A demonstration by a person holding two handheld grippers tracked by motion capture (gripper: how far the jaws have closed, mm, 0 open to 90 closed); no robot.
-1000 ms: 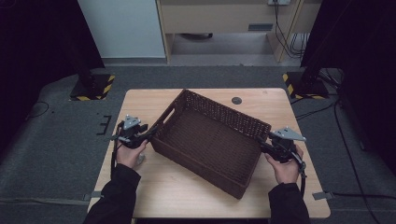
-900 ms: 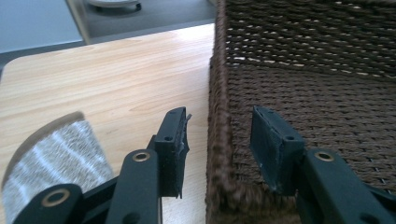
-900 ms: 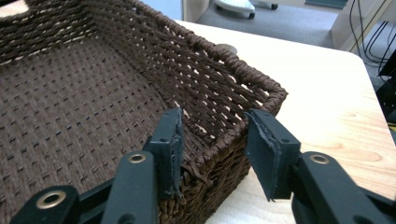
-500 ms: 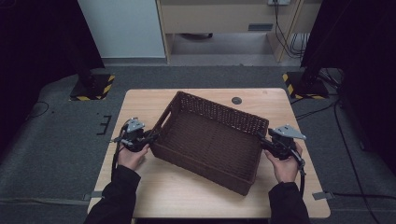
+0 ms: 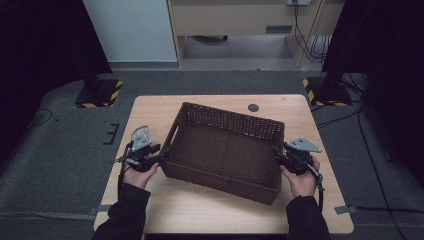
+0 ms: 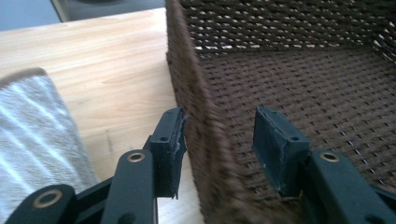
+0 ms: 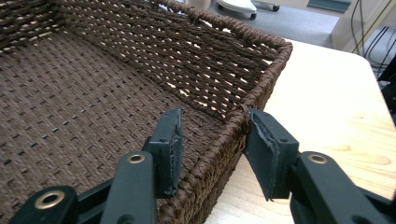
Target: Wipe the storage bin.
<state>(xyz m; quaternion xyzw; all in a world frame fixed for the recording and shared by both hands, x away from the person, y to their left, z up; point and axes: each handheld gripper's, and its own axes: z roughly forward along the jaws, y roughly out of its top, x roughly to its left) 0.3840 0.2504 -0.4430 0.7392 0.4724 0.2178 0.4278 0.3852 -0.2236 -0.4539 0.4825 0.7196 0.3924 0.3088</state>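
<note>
A dark brown woven basket (image 5: 232, 116) sits empty at a slight angle in the middle of the wooden table (image 5: 200, 210). My left gripper (image 5: 162, 152) straddles its left wall (image 6: 196, 93). Its jaws have just been opening: the outer pad (image 6: 173, 140) lies against the weave and the inner pad stands clear of it (image 6: 219, 123). My right gripper (image 5: 278, 155) straddles the right wall near its corner (image 7: 261, 65). Its jaws have just been closing, with the outer pad (image 7: 261, 144) at the rim and a gap still at the inner pad (image 7: 214, 123).
A small dark round disc (image 5: 253, 107) lies on the table behind the basket. Stand bases with yellow-black stripes (image 5: 100, 95) (image 5: 325, 92) sit on the floor off the far corners. A pale striped surface (image 6: 32, 135) shows at the left edge of the left gripper view.
The basket has turned to lie closer to square with the table. My left hand has shifted slightly toward the near edge with it. The right hand has stayed put.
</note>
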